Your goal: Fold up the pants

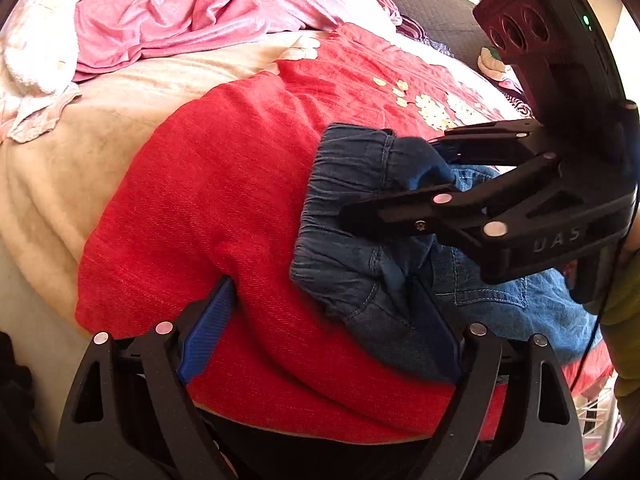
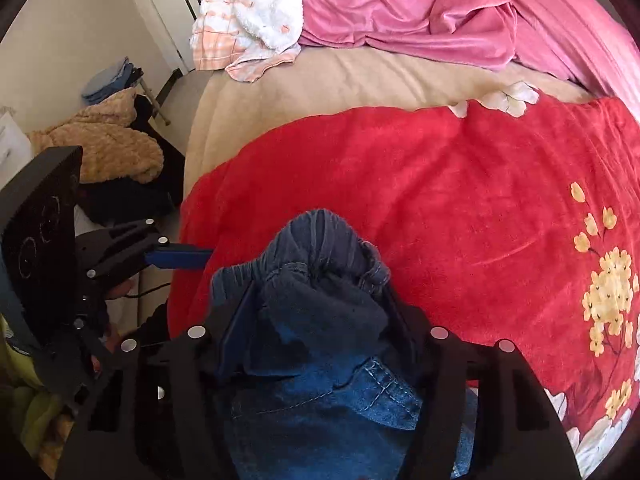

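Blue denim pants [image 1: 352, 280] lie bunched on the red flowered blanket [image 1: 208, 200], elastic waistband toward the left. In the left wrist view my right gripper [image 1: 394, 178] comes in from the right and is shut on a puckered fold of the waistband. Its own view shows the pants [image 2: 320, 400] filling the gap of the right gripper [image 2: 316, 292] and mounding up ahead of it. My left gripper [image 1: 320, 320] stands open low on the blanket, its right finger tucked under the denim edge and its left pad [image 1: 208, 336] on bare red cloth. One blue pad [image 2: 180, 259] shows beside the pants.
A beige bedcover [image 2: 360, 76] lies beyond the red blanket [image 2: 440, 200], with a rumpled pink blanket [image 2: 420, 12] and a white-and-pink towel [image 2: 256, 20] at the far side. Past the bed's left edge, a fuzzy tan coat [image 2: 108, 148] is piled on the floor. A yellow-green sleeve [image 1: 624, 300] sits at right.
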A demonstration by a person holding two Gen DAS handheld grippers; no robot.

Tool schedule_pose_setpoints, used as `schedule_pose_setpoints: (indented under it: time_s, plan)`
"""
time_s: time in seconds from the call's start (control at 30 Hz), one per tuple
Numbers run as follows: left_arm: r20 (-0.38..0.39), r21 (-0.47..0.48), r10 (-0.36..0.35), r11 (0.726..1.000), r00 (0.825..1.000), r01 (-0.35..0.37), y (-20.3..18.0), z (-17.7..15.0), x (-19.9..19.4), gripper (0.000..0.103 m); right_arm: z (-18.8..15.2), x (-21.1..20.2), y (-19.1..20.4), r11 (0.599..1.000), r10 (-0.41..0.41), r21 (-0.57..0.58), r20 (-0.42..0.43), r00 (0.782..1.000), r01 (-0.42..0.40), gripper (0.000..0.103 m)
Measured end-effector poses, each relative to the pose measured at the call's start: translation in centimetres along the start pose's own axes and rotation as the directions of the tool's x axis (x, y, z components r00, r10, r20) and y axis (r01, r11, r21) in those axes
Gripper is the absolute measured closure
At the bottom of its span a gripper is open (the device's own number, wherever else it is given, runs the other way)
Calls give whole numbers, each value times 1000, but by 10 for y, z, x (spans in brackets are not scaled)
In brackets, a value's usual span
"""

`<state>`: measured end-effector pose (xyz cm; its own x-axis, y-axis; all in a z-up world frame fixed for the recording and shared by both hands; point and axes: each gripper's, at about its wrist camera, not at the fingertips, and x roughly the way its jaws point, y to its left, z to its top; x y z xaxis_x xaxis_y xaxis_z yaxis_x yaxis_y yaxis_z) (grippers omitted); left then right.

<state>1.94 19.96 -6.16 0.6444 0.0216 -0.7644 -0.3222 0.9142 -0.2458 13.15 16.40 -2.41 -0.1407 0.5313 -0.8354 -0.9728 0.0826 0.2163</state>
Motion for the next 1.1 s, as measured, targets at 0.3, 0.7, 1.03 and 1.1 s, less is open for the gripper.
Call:
schedule_pose_setpoints:
  time_s: [0.3,0.7,1.03,1.1]
  plan:
    - [9,-5,-3,1000,1000,3,-11,4,-10,20,-39,-64,2,995,90,28,216,972,-99,68]
    - [44,3,-181,984,983,181,-55,12,-36,36,-80,-136,-4,990,123,12,396,910,-139,68]
    - [14,140,-233,963,972,229,-130,10,-37,52,-128,-180,-23,992,87,36,473,877,-118,68]
    - [11,157,-237,960,971,233,-141,8,-36,52,-138,-187,-28,992,80,46,484,872,-116,67]
